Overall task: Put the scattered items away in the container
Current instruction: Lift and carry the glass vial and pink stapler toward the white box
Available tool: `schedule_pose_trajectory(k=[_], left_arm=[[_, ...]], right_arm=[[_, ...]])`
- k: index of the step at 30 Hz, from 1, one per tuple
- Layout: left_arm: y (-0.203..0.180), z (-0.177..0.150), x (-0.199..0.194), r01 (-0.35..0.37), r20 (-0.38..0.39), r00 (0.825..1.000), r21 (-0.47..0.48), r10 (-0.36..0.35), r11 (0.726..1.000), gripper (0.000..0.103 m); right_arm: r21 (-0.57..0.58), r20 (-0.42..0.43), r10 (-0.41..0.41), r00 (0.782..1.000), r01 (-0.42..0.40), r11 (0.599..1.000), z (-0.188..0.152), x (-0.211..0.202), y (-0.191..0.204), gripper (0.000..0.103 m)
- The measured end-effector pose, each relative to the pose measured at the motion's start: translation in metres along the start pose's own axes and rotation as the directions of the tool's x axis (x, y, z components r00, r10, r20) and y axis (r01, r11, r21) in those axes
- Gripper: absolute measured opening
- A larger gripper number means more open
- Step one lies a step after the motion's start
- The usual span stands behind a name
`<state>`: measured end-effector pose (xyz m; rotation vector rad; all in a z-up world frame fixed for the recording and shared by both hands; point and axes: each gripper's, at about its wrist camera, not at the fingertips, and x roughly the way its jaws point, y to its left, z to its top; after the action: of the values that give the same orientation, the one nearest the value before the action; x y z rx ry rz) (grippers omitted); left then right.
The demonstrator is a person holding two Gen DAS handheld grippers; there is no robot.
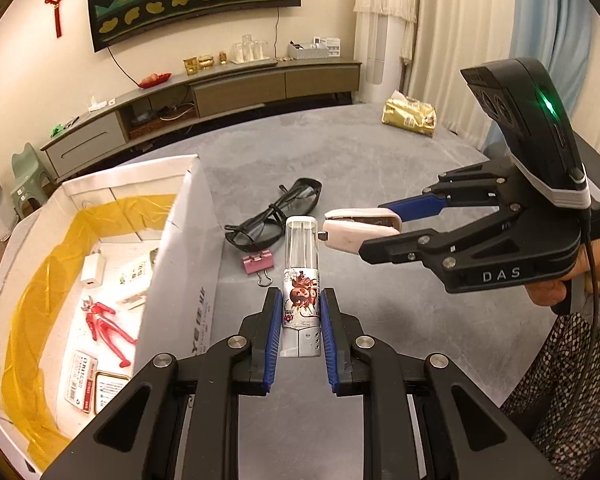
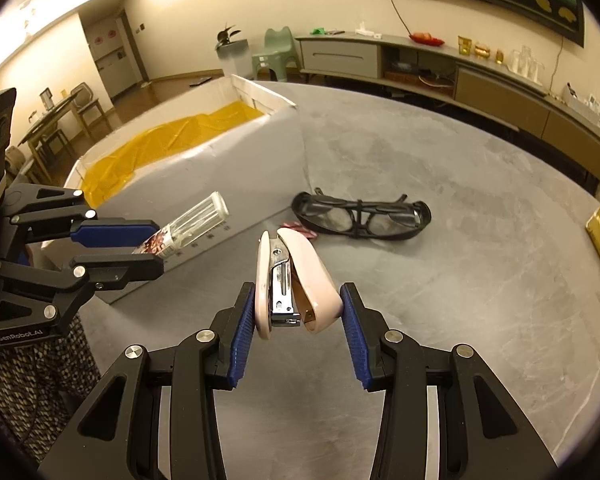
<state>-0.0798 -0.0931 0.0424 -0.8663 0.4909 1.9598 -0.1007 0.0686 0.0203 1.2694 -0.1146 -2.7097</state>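
1. Left gripper (image 1: 300, 320) fingers clamp the tube (image 1: 301, 280): light, rigid, slippery; grip mid-body.
2. Right gripper (image 2: 298, 312) fingers clamp the stapler (image 2: 292, 280).
3. Box (image 1: 180, 248) at 9 o'clock.

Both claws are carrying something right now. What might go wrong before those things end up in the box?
1. The stapler sits splayed open between the right gripper's fingers, so it may twist or slip out.
2. The left gripper pinches only the bottle's lower end; it could tip.
3. The two held items are close together and might knock each other on the way to the box.
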Motion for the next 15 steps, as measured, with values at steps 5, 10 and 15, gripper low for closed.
schedule_pose_trajectory(k=[5,10,15], left_arm=[[0.003,-0.001,-0.016,-0.004,0.03,1.0,-0.007,0.004,1.0,0.02],[0.011,-0.001,-0.029,-0.013,0.061,0.998,-0.025,0.015,1.0,0.02],[0.023,-0.004,-0.046,-0.019,0.095,0.995,-0.048,0.023,0.999,0.02]], right_arm=[[-0.015,0.016,-0.007,1.0,0.008,1.0,0.005,-0.009,0.013,0.044],[-0.034,0.034,-0.014,0.999,0.015,0.999,0.011,-0.018,0.027,0.044],[-0.065,0.042,-0.015,0.999,0.018,0.998,0.018,-0.023,0.045,0.044]])
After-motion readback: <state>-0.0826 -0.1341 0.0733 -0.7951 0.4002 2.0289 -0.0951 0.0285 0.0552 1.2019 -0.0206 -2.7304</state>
